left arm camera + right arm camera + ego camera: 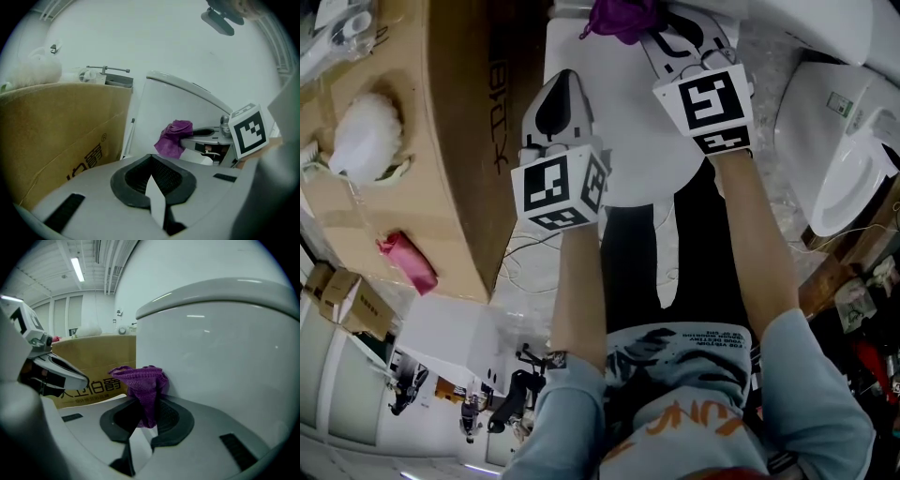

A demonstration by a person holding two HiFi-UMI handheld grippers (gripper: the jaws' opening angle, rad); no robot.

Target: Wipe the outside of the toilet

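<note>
So the right gripper (143, 420) is pinching the purple cloth (143, 380), which looks to be touching the outer wall of the white toilet (220, 348) dead ahead of its jaws, while the left gripper (154, 180) hangs just beside it, pressed together with nothing in it, so the right one's nearer.

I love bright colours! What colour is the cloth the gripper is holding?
Purple. The cloth shows best in the right gripper view.

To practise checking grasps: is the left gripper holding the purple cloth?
No, the purple cloth is pinched in the right gripper, while the left gripper holds nothing.
</note>
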